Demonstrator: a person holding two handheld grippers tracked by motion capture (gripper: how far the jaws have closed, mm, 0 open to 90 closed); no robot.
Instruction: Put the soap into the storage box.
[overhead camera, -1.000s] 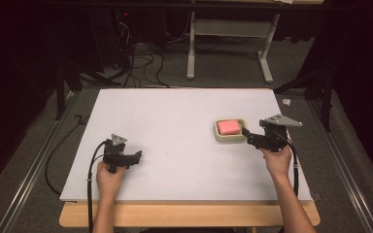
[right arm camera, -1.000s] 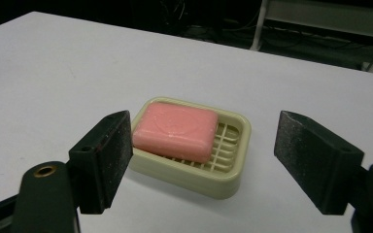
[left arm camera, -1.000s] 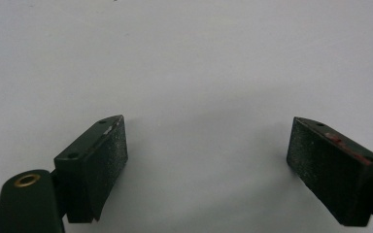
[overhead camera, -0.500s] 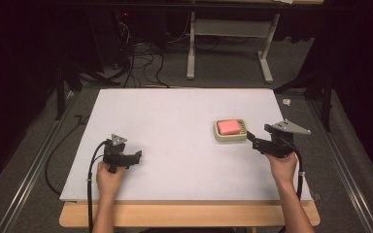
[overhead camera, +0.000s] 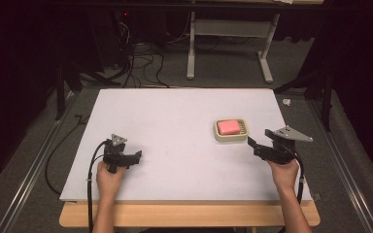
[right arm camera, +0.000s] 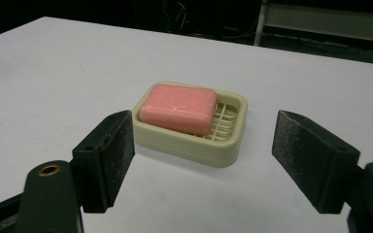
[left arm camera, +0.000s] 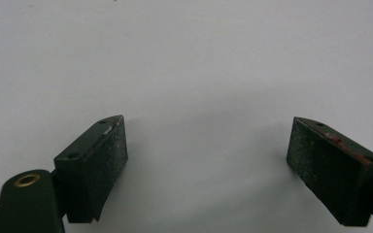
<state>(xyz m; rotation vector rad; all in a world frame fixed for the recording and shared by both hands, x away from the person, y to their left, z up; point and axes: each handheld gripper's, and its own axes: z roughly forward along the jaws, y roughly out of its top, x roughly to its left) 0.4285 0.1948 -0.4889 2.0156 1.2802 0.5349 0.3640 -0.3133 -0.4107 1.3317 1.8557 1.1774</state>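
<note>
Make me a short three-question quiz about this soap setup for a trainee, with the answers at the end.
1. True or false: the pink soap lies in the cream soap dish.
2. Which gripper is nearer the dish: A, the left gripper, or B, the right gripper?
3. Fill in: both grippers' jaws stand ____.

Key: 1 true. 2 B; in the right gripper view the dish sits just ahead of the jaws, untouched. 3 open, with nothing between them; the left gripper hangs over bare white table.

White table [overhead camera: 175, 121], cables [overhead camera: 141, 63] & desk frame [overhead camera: 228, 48] behind
</note>
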